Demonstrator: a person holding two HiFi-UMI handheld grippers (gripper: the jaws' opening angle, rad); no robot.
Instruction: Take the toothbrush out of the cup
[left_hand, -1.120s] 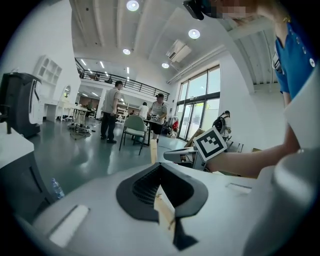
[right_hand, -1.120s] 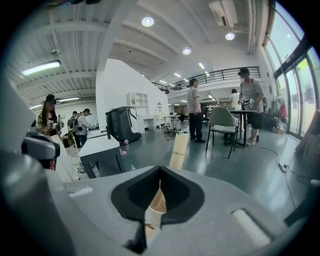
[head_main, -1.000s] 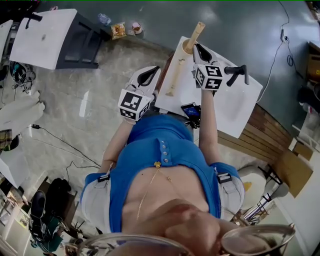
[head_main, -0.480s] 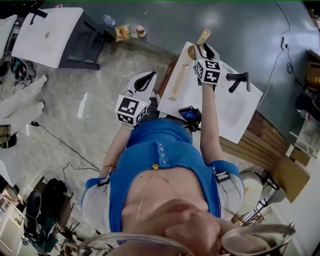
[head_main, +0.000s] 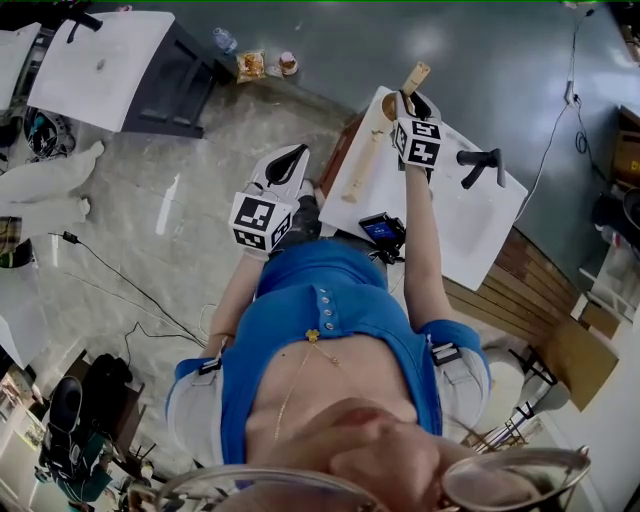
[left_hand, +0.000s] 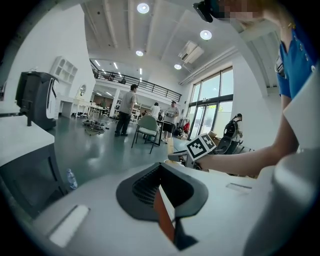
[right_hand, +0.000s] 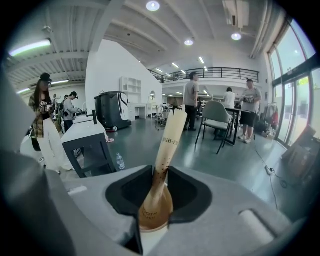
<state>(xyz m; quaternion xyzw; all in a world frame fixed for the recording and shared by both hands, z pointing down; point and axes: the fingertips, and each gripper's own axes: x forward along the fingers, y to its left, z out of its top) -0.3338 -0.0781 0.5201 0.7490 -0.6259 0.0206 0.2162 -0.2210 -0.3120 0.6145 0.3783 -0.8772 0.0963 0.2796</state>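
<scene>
A tan cup (head_main: 389, 104) stands at the far corner of the white table (head_main: 470, 215), and a toothbrush in a tan paper box (head_main: 415, 76) leans out of it. My right gripper (head_main: 402, 98) is at the cup. In the right gripper view the toothbrush box (right_hand: 169, 137) rises from the cup (right_hand: 151, 216) between the jaws of the right gripper (right_hand: 159, 197). They are closing, with dark gaps still showing on both sides of the box. My left gripper (head_main: 288, 158) hangs off the table's left edge, shut and holding nothing (left_hand: 162, 192).
A long tan piece (head_main: 362, 160) lies along the table's left edge. A phone (head_main: 380, 228) sits at the near edge and a black handle (head_main: 480, 158) to the right of my right gripper. Another white table (head_main: 100, 55) and a bottle (head_main: 225, 40) are on the floor side, far left.
My right gripper has come in on the cup, and the toothbrush now stands between its jaws. The left gripper has drifted a little away from the table edge.
</scene>
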